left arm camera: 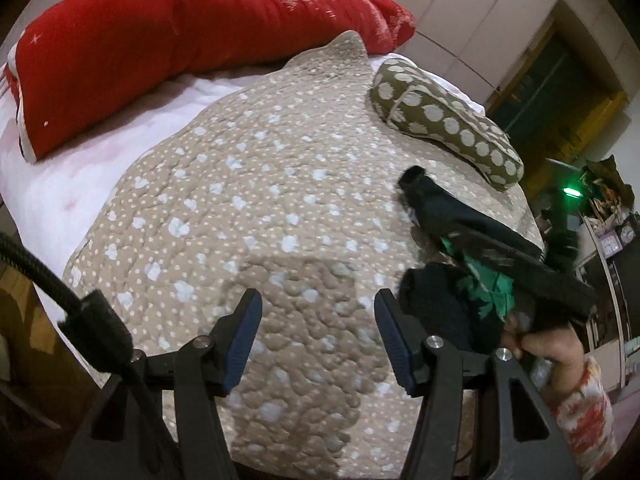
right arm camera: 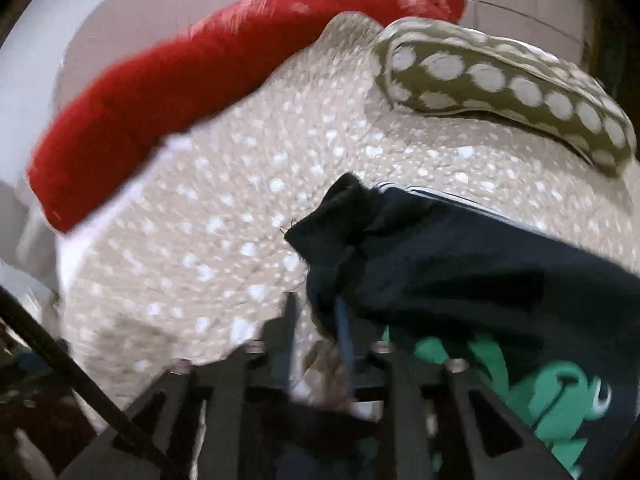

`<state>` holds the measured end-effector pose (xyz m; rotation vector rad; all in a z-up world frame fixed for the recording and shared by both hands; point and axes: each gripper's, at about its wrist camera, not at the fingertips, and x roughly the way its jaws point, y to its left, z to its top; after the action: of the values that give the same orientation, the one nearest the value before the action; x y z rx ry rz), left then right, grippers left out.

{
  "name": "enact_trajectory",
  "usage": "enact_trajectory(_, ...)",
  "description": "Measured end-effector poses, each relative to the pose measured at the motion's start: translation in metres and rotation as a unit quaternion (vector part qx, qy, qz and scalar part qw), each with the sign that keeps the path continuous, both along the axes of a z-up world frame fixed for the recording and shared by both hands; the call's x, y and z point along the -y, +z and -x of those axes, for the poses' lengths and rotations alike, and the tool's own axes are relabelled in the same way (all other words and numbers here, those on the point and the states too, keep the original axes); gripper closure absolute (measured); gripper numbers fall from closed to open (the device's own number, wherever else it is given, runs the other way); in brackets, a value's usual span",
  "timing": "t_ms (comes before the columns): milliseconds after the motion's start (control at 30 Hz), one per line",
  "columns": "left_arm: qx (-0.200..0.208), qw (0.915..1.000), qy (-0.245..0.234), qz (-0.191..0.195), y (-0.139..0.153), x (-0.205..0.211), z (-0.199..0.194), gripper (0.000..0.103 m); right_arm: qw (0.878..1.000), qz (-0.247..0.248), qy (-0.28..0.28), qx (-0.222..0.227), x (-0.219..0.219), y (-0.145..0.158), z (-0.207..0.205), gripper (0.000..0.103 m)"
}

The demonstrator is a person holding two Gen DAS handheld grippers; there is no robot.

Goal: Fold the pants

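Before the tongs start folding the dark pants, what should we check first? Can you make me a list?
1. Left tongs free to help: ok, open and holding nothing.
2. Right tongs gripping the pants: cannot tell, the fingers stand close together at the cloth edge but the picture is blurry.
3. Pants spread flat: not ok, they are bunched in a heap.
4. Room on the dotted quilt: ok, a wide bare patch lies ahead of the left tongs.
5. Spotted green pillow out of the way: ok, it lies beyond the pants.
6. Red pillow out of the way: ok, at the far edge.
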<state>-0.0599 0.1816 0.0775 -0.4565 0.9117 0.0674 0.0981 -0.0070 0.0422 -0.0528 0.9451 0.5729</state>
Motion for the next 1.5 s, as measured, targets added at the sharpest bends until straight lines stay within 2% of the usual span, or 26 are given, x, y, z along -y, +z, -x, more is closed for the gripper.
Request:
enact_trajectory(67,0.002,1.0,-0.007,-0.003,0.003,0.006,-0.002,0.045,0.998,-0.041,-0.035,0.014,0.031,0.016,0.014,0.039)
enact_trajectory(167,0.004,0.9998,-0.02,-0.004,0.006,0.018,-0.004,0.045,0.988,-0.087,-0.122,0.043,0.111,0.036,0.042,0.037)
enact_trajectory(233,0.001,0.9995,-0.031,-0.002,0.005,0.028,-0.007,0.045,0.971,-0.08,-0.213,0.075,0.186,0.044,0.066,0.031)
enact_trajectory(300,-0.003,0.9992,-0.04,0.001,0.003,0.038,-0.01,0.045,0.952,-0.056,-0.285,0.094,0.239,0.046,0.079,0.023)
enact_trajectory(333,-0.005,0.9989,-0.046,0.002,0.002,0.044,-0.011,0.045,0.94,-0.042,-0.324,0.096,0.269,0.044,0.084,0.023)
enact_trajectory(367,-0.007,0.9986,-0.052,0.003,0.002,0.05,-0.012,0.045,0.928,-0.029,-0.361,0.09,0.299,0.04,0.087,0.023)
enact_trajectory(400,-0.007,0.9984,-0.056,0.001,0.002,0.055,-0.011,0.045,0.921,-0.023,-0.38,0.083,0.317,0.035,0.088,0.023)
enact_trajectory(467,-0.006,0.9977,-0.067,-0.01,0.005,0.069,-0.009,0.045,0.913,-0.019,-0.404,0.041,0.348,0.015,0.084,0.023)
enact_trajectory(500,-0.006,0.9975,-0.069,-0.014,0.007,0.073,-0.008,0.045,0.915,-0.032,-0.4,0.028,0.354,0.008,0.084,0.024)
enact_trajectory(533,-0.006,0.9973,-0.071,-0.017,0.009,0.076,-0.007,0.045,0.922,-0.056,-0.384,0.007,0.357,-0.004,0.082,0.029)
enact_trajectory(567,-0.006,0.9973,-0.069,-0.023,0.011,0.078,-0.005,0.045,0.927,-0.063,-0.371,-0.009,0.356,-0.013,0.079,0.073)
enact_trajectory(600,-0.006,0.9974,-0.067,-0.027,0.014,0.078,-0.003,0.045,0.929,-0.058,-0.366,-0.017,0.355,-0.016,0.077,0.085)
enact_trajectory(633,-0.005,0.9975,-0.063,-0.033,0.017,0.078,-0.002,0.045,0.931,-0.053,-0.361,-0.024,0.356,-0.02,0.077,0.085)
enact_trajectory(767,-0.004,0.9981,-0.047,-0.04,0.022,0.071,0.001,0.045,0.916,-0.053,-0.397,-0.004,0.373,-0.015,0.089,0.086)
enact_trajectory(833,-0.008,0.9983,-0.044,-0.039,0.02,0.07,0.0,0.045,0.911,-0.039,-0.41,-0.007,0.379,-0.016,0.087,0.081)
enact_trajectory(900,-0.014,0.9982,-0.044,-0.038,0.016,0.071,-0.001,0.045,0.907,-0.014,-0.421,0.004,0.382,-0.011,0.093,0.071)
enact_trajectory(1000,-0.027,0.9981,-0.04,-0.038,0.007,0.071,-0.005,0.045,0.9,-0.022,-0.433,0.03,0.383,0.005,0.106,0.058)
enact_trajectory(1067,-0.037,0.9981,-0.036,-0.032,-0.001,0.07,-0.007,0.045,0.897,-0.021,-0.439,0.058,0.379,0.02,0.121,0.057)
enact_trajectory(1133,-0.041,0.9979,-0.035,-0.036,-0.005,0.072,-0.008,0.045,0.902,-0.03,-0.424,0.077,0.367,0.032,0.133,0.056)
enact_trajectory(1200,-0.041,0.9968,-0.037,-0.057,-0.007,0.078,-0.008,0.045,0.914,-0.044,-0.395,0.083,0.348,0.037,0.142,0.046)
enact_trajectory(1233,-0.04,0.9962,-0.039,-0.067,-0.006,0.081,-0.008,0.045,0.921,-0.052,-0.378,0.081,0.337,0.037,0.145,0.044)
enact_trajectory(1367,-0.032,0.9908,-0.042,-0.124,-0.003,0.092,-0.004,0.045,0.952,-0.067,-0.294,0.056,0.282,0.022,0.149,0.044)
enact_trajectory(1500,-0.022,0.9841,-0.038,-0.172,0.001,0.096,-0.001,0.045,0.969,-0.044,-0.242,0.028,0.238,-0.003,0.148,0.044)
